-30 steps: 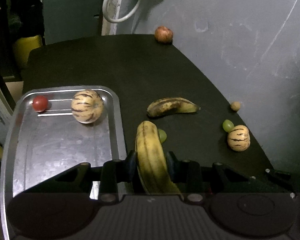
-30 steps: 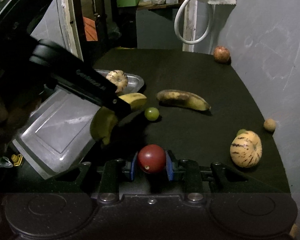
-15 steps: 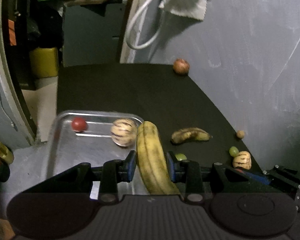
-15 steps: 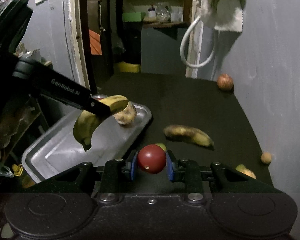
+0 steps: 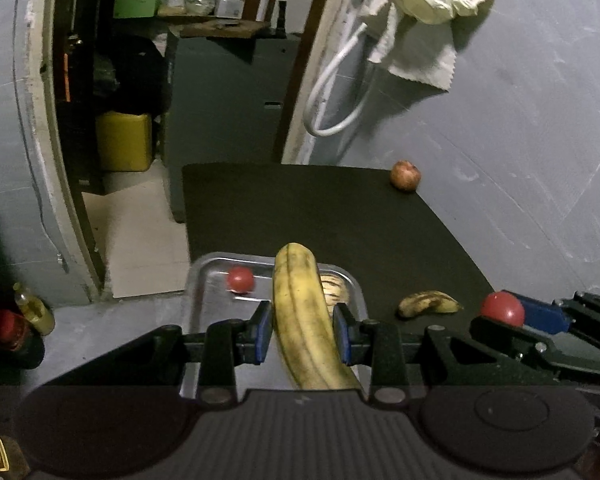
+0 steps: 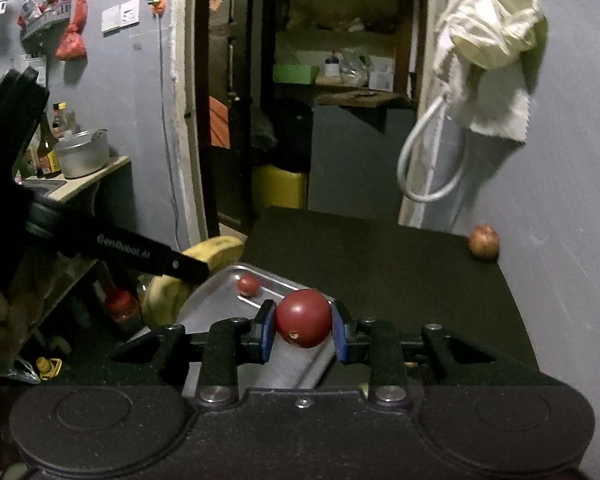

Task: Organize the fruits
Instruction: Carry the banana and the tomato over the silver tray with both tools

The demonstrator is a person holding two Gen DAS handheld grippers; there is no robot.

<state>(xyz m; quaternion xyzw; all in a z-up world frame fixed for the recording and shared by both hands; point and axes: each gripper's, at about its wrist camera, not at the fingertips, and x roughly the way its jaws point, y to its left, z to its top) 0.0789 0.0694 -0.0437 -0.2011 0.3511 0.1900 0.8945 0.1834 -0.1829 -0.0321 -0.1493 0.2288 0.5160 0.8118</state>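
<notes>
My left gripper [image 5: 302, 330] is shut on a yellow banana [image 5: 304, 320] and holds it high above the metal tray [image 5: 194, 284]. A small red fruit [image 5: 240, 279] and a striped melon [image 5: 334, 290] lie in the tray. My right gripper [image 6: 302, 330] is shut on a red round fruit [image 6: 303, 317], raised over the tray's [image 6: 220, 292] near right edge. In the right wrist view the left gripper and banana [image 6: 204, 264] hang left of the tray. A spotted banana [image 5: 428, 303] lies on the black table [image 5: 300, 208].
A brownish round fruit [image 5: 405, 175] sits at the table's far right corner against the grey wall [image 5: 520, 140]. A cloth and white hose [image 5: 332, 92] hang on the wall. A doorway, yellow can [image 5: 124, 146] and floor lie left of the table.
Both grippers have risen with their fruit, so the table and tray look smaller and lower. The right gripper has come over the tray's edge and shows in the left wrist view.
</notes>
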